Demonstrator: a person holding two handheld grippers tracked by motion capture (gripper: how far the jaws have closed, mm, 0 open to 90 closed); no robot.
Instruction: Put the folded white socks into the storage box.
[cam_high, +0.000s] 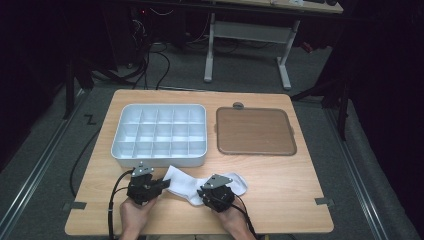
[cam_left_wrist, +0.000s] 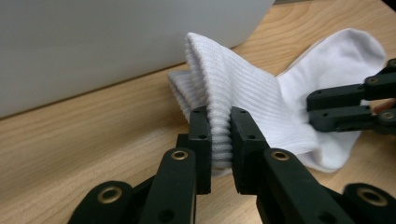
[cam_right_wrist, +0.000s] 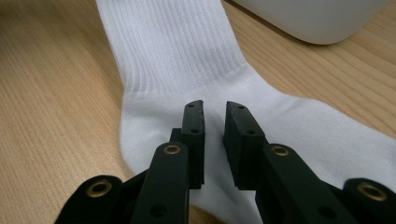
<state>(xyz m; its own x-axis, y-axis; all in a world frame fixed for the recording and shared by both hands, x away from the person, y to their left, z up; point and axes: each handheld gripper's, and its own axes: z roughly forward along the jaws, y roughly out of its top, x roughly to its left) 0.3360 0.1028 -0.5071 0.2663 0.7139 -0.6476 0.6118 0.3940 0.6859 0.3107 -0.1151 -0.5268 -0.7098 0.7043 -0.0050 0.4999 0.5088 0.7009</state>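
Note:
A white sock (cam_high: 181, 180) lies on the wooden table just in front of the white compartment box. My left gripper (cam_high: 166, 184) comes at it from the left and is shut on the ribbed cuff (cam_left_wrist: 219, 93), which stands bunched up between the pads of the left gripper (cam_left_wrist: 220, 135). My right gripper (cam_high: 201, 192) sits on the sock's heel part (cam_right_wrist: 289, 126). Its jaws stand close together with white fabric in the narrow gap of the right gripper (cam_right_wrist: 215, 121). Its tips (cam_left_wrist: 310, 109) also show against the sock in the left gripper view.
The white compartment box (cam_high: 159, 160) with several empty cells stands right behind the sock; its wall (cam_left_wrist: 93, 42) is close to the left gripper. A brown lid or tray (cam_high: 255, 131) lies at the right of the box. The table's front edge (cam_high: 200, 231) is near the hands.

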